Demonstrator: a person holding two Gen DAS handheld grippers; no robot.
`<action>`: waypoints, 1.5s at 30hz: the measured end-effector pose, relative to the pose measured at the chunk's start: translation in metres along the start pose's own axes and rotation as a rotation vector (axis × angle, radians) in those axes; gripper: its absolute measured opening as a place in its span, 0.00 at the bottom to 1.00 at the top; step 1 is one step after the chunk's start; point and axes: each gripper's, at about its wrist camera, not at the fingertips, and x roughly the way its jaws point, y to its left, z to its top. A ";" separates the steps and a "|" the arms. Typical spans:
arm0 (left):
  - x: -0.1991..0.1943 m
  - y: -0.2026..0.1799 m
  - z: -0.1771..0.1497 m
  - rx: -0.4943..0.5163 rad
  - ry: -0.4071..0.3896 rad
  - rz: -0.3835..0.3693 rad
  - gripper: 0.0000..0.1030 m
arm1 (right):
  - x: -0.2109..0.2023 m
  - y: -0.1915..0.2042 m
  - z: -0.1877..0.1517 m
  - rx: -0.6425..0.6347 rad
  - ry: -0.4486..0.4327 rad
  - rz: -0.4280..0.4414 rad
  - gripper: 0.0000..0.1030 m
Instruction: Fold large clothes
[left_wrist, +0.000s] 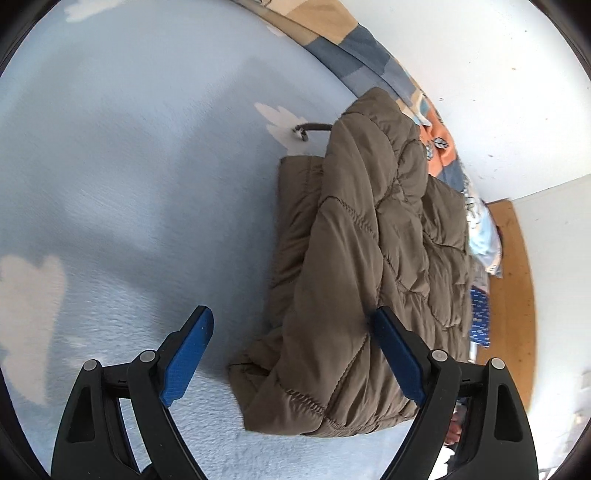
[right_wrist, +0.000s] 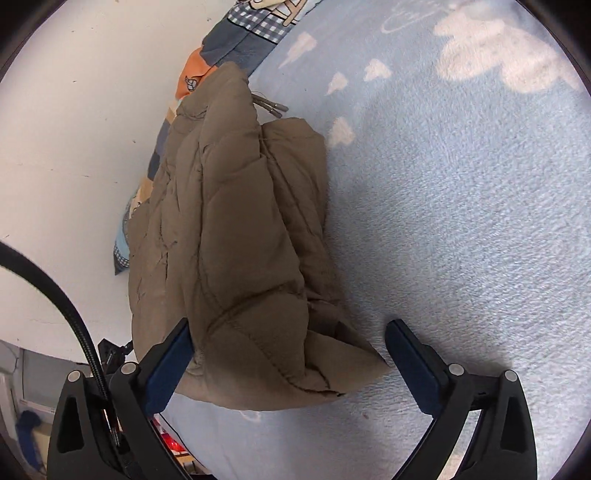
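Note:
A brown quilted puffer jacket (left_wrist: 362, 266) lies folded in a thick bundle on a light blue fleece blanket (left_wrist: 129, 184). It also shows in the right wrist view (right_wrist: 236, 240), with its drawstring ends (right_wrist: 271, 107) poking out at the far end. My left gripper (left_wrist: 291, 325) is open and empty, just above the near end of the bundle. My right gripper (right_wrist: 288, 332) is open and empty too, with its fingers spread either side of the jacket's near corner and not closed on it.
The blue blanket (right_wrist: 461, 221) has white cloud shapes. A patterned pillow (left_wrist: 484, 240) and patchwork bedding (right_wrist: 236, 33) lie along the white wall (right_wrist: 74, 129). A wooden floor strip (left_wrist: 517, 295) shows past the bed. A black cable (right_wrist: 66, 306) hangs at the left.

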 end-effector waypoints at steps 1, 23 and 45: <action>0.003 0.002 0.001 -0.009 0.005 -0.024 0.86 | 0.001 0.000 0.000 -0.005 -0.003 0.010 1.00; 0.068 -0.033 0.017 0.046 0.009 -0.050 0.95 | 0.063 0.043 0.026 -0.127 0.030 0.058 1.00; 0.017 -0.155 -0.045 0.542 -0.346 0.388 0.41 | 0.028 0.169 -0.004 -0.639 -0.172 -0.392 0.43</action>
